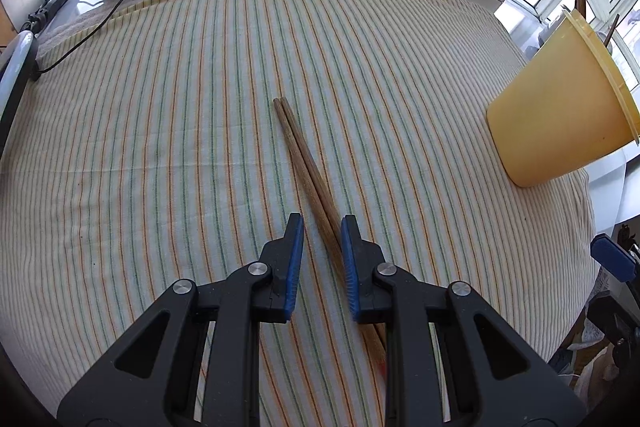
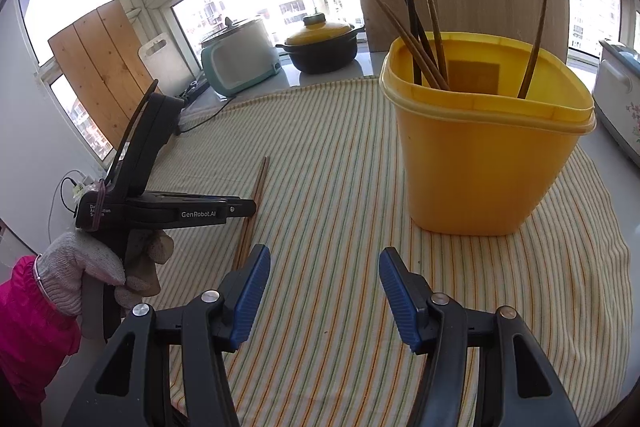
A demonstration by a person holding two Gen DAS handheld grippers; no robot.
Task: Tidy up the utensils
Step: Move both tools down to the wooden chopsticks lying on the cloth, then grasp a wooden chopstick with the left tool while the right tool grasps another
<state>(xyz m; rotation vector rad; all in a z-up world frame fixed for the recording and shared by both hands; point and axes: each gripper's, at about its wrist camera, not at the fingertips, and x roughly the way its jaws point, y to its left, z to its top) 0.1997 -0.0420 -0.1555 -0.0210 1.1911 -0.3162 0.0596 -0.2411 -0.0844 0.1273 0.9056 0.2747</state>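
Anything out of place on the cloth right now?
Yes: a pair of chopsticks lies flat on the striped cloth, while the others stand in the yellow container. Nothing looks spilled or damaged.

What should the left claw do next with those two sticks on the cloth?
Probably close the left gripper on the chopsticks: they lie side by side on the cloth between its blue pads, which don't yet press them. The yellow container already holds others.

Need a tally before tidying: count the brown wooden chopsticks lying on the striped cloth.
2: the brown wooden chopsticks lie side by side, running between the left gripper's fingers; none seems hidden.
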